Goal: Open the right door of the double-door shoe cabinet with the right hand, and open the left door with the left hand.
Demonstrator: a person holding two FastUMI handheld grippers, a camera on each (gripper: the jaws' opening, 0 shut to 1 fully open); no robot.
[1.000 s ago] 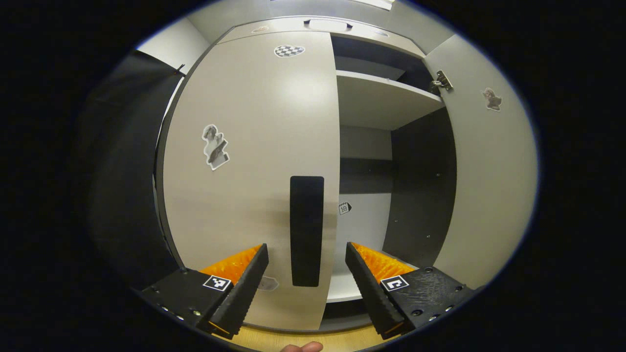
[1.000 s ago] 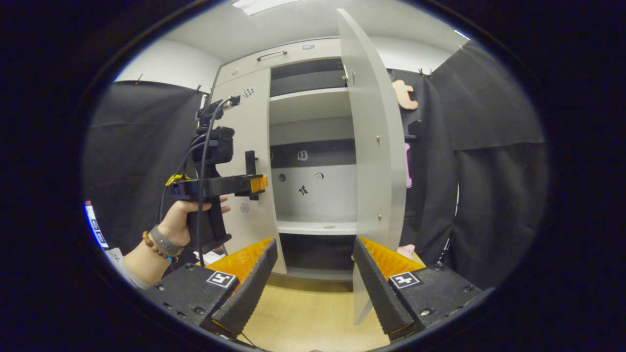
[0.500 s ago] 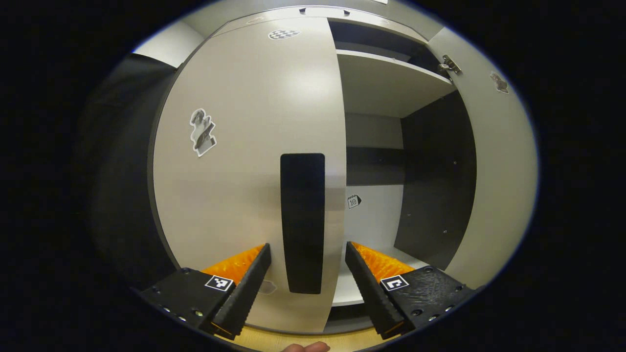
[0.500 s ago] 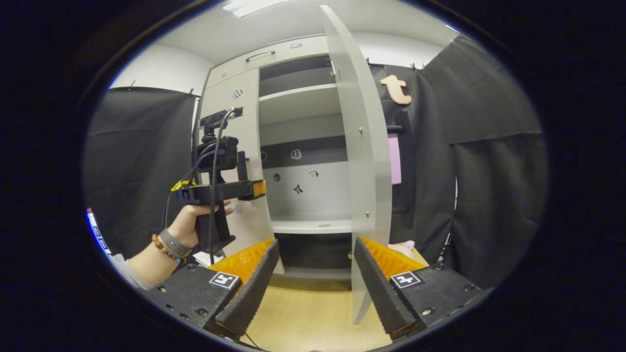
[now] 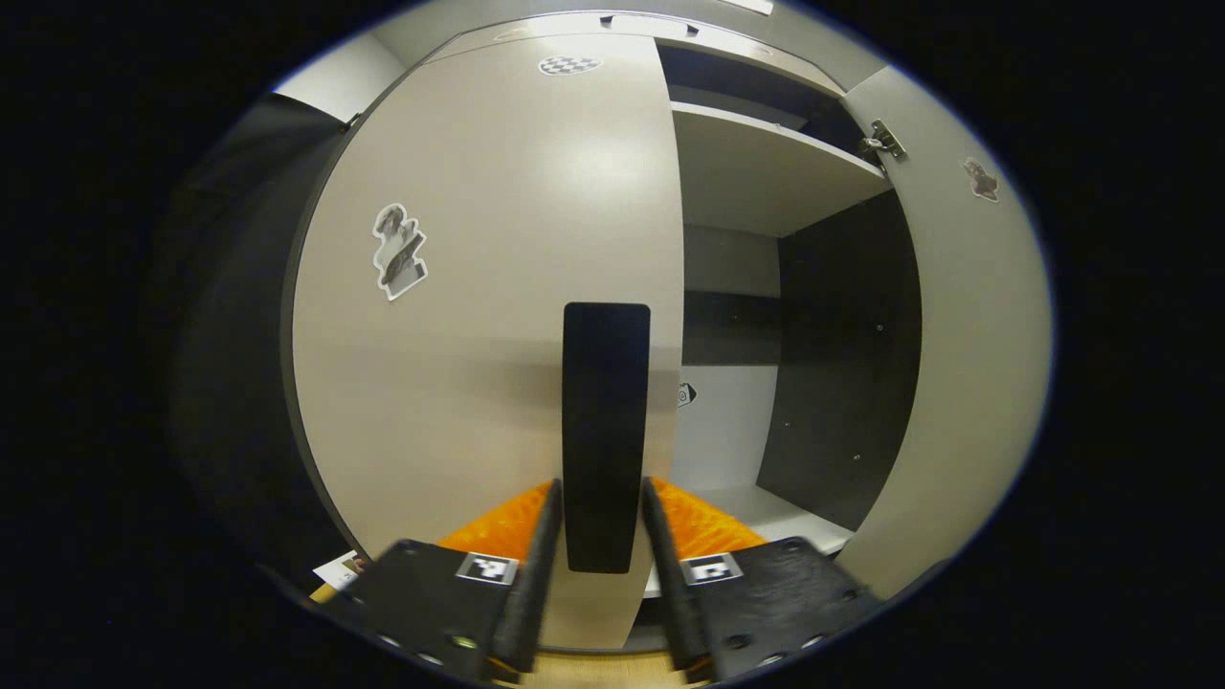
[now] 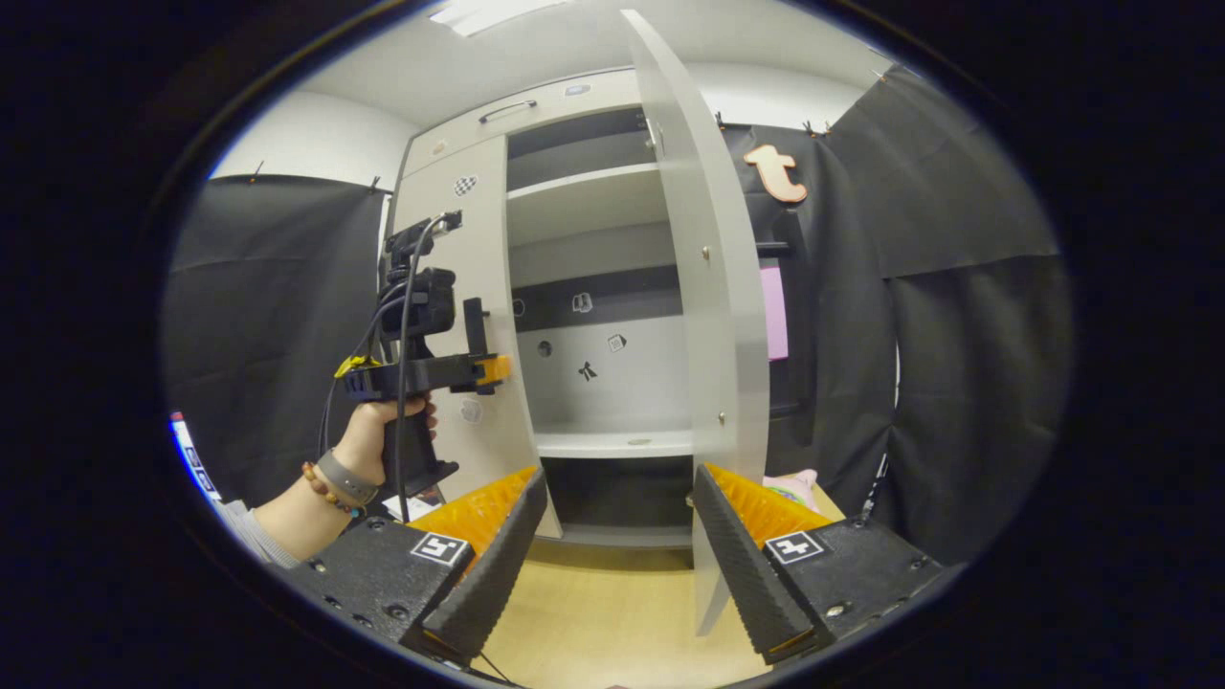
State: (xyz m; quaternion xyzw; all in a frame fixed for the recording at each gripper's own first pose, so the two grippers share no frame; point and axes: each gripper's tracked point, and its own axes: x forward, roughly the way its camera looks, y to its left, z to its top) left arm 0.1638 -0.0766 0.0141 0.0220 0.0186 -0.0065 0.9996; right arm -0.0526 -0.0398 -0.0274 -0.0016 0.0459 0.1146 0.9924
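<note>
My left claw [image 5: 601,545] is pinched on the left door's handle [image 5: 603,435]; I'd pull steadily toward 6 o'clock. Right claw [image 6: 617,545] hangs wide open, empty.

The left door [image 5: 498,287] is smooth pale laminate with a soft sheen; its handle [image 5: 605,435] is matt black. Paper-like stickers [image 5: 397,251] lie flat on it. The hinge [image 5: 882,144] is shiny metal. The floor [image 6: 612,612] looks like light wood. The booth wall [image 6: 957,383] is matt black cloth.
</note>
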